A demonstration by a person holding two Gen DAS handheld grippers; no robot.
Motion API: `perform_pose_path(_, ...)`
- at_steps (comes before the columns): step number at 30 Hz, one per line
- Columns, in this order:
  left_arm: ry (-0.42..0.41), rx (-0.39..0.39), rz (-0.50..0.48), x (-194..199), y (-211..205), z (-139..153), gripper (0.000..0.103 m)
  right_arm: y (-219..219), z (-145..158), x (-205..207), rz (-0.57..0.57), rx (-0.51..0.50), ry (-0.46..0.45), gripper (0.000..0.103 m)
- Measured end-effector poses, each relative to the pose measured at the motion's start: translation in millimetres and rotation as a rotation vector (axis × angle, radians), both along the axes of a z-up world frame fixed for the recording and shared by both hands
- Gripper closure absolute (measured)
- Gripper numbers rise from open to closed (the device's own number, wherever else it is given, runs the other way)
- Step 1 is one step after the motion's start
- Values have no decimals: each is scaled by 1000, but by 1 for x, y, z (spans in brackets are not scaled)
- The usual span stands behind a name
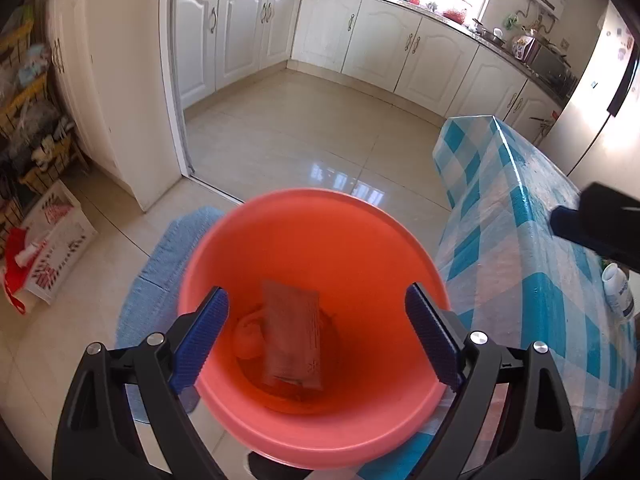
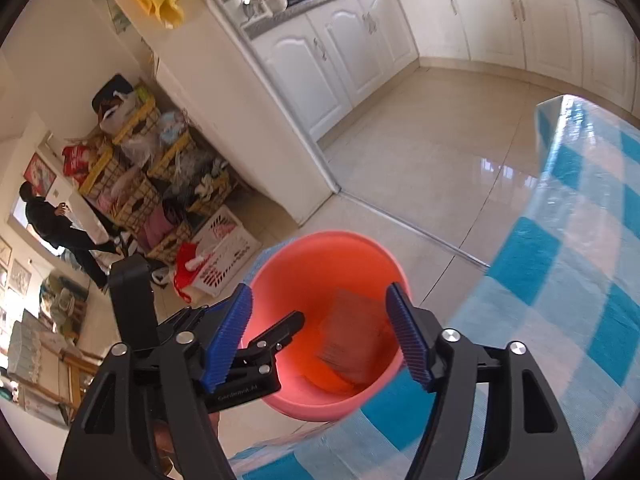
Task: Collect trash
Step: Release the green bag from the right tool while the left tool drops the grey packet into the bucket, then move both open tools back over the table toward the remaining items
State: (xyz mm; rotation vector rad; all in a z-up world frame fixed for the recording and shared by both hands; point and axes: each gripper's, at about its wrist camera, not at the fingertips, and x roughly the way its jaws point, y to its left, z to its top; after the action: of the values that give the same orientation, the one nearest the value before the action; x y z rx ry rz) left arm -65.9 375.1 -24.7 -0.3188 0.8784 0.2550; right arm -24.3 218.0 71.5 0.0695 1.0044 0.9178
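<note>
A salmon-pink bucket (image 1: 320, 216) stands on the floor beside the table. Inside it lie a brownish flat wrapper (image 1: 292, 336) and a crumpled pale wad (image 1: 248, 336). My left gripper (image 1: 316, 292) hangs open over the bucket's mouth, with nothing between its blue pads (image 1: 200, 340). In the right wrist view, my right gripper (image 2: 319, 290) is also open above the bucket (image 2: 320, 248). The wrapper (image 2: 352, 340) shows blurred below it, inside the bucket and clear of the pads. The left gripper's black body (image 2: 272, 336) reaches over the near rim.
A table with a blue-and-white check cloth (image 1: 520, 240) stands right of the bucket, with a white bottle (image 1: 618, 288) on it. A blue mat (image 1: 160, 280) lies under the bucket. A white basket (image 1: 56, 232) and stacked crates (image 2: 132, 184) stand at left. A person (image 2: 52, 224) stands far left.
</note>
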Motion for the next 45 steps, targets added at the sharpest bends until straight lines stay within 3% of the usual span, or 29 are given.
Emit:
perform_pose_path(9, -81, 108, -11, -22, -31, 47, 13, -94, 37, -32, -159, 13, -145, 14)
perform_pose_path(15, -163, 125, -102, -42, -89, 88, 13, -188, 43, -67, -316, -9, -211, 14)
perform_pose_path(22, -188, 94, -285, -58, -168, 108, 13, -292, 25, -98, -511, -48, -189, 14)
perform_pose_path(29, -177, 39, -462, -62, -232, 113, 13, -382, 15, -109, -691, -12, -134, 14)
perform_pose_path(34, -152, 14, -507, -34, -269, 114, 13, -417, 10, -82, -691, -2, -128, 14)
perform_pose_path(39, -75, -107, -510, 9, -309, 97, 13, -425, 8, -21, -613, 2, -107, 14)
perform_pose_path(41, -44, -145, -485, 23, -319, 86, 13, -426, 7, 5, -575, 21, -109, 20)
perform_pose_path(43, -12, -184, -443, 37, -327, 75, 13, -423, 3, 32, -532, 28, -92, 32)
perform_pose_path(45, 0, -237, -392, 49, -330, 67, 13, -419, -2, 57, -498, 39, -70, 36)
